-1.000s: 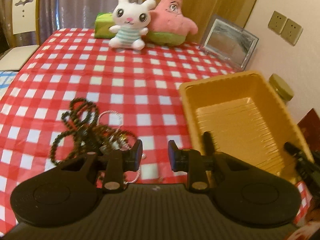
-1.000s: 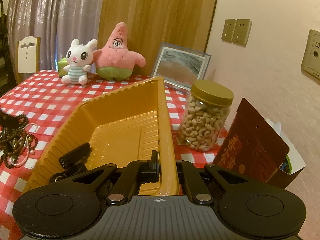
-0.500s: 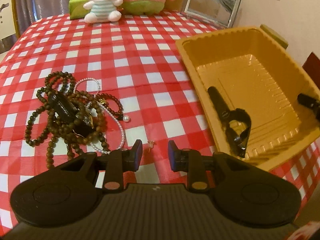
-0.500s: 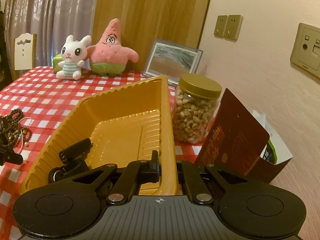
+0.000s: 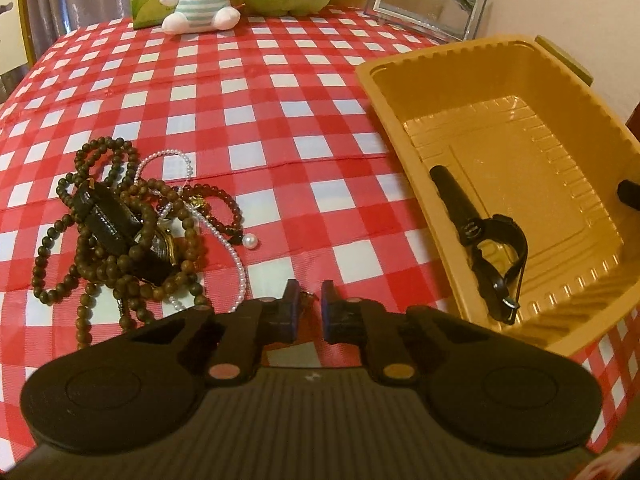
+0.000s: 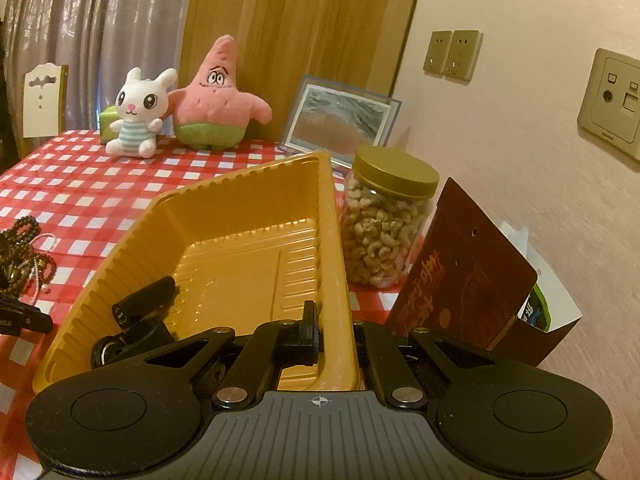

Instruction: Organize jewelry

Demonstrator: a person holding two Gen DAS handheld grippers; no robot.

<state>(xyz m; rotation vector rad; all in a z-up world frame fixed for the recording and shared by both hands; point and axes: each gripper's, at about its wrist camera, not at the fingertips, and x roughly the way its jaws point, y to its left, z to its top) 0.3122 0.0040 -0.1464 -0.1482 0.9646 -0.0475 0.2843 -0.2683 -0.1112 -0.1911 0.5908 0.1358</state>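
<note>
A tangle of brown bead strands, a pearl string and a dark watch (image 5: 120,232) lies on the red checked cloth, left of my left gripper (image 5: 309,300). Its jaws are closing, with a narrow gap left. A tiny stud earring (image 5: 309,295) sits between the tips, and no firm pinch shows. The yellow tray (image 5: 440,56) stands to the right, holding a black watch (image 5: 480,232). My right gripper (image 6: 335,320) is shut on the tray's near wall (image 6: 340,280), one finger inside and one outside. The watch (image 6: 140,304) lies in the tray's near left corner.
A white rabbit plush (image 6: 138,116), a pink star plush (image 6: 216,100) and a framed picture (image 6: 340,124) line the table's far edge. A jar of cashews (image 6: 384,220) and a dark red paper bag (image 6: 460,272) stand right of the tray, close to the wall.
My left gripper has sunk toward the cloth and tipped downward. Its jaws have narrowed around the small stud. The right gripper keeps its hold on the tray wall.
</note>
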